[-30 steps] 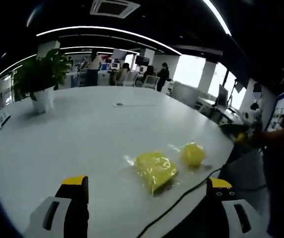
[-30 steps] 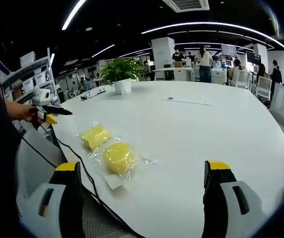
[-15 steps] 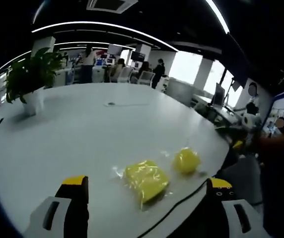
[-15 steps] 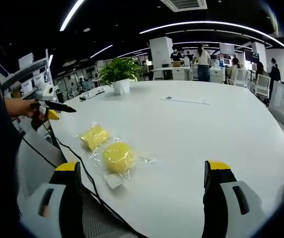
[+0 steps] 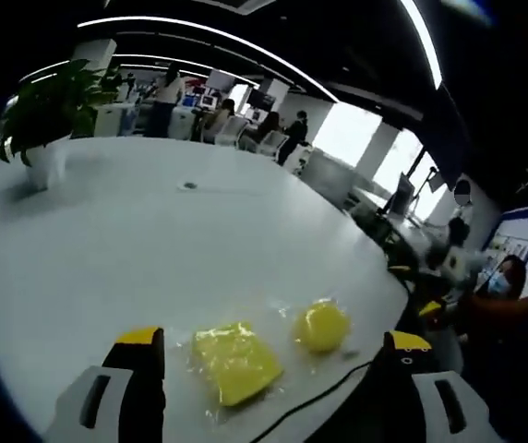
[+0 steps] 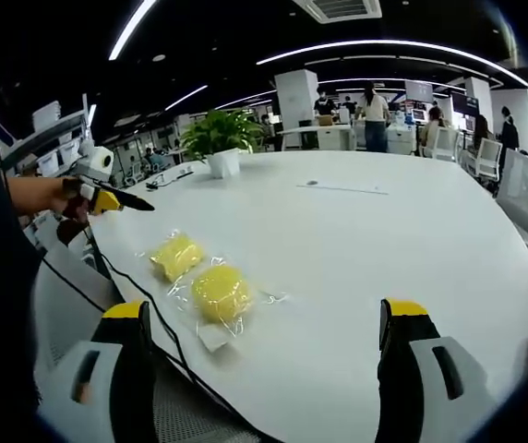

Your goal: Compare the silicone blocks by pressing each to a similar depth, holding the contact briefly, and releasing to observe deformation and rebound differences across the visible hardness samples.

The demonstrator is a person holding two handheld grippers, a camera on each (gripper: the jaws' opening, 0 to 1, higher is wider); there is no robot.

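I've swung my left gripper (image 5: 269, 392) in toward the bagged square yellow block (image 5: 235, 361) — it sits nearer between my spread jaws now, the round block (image 6: 220, 292) just beside it at the white table (image 6: 366, 240) edge. My right gripper (image 6: 269, 369) waits open; no pressing yet.

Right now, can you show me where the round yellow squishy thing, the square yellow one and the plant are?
round yellow block (image 6: 220, 292), right gripper view, middle of its top.
square yellow block (image 6: 177, 255), right gripper view, centre of its face.
potted plant (image 6: 222, 131), right gripper view, on its leaves.
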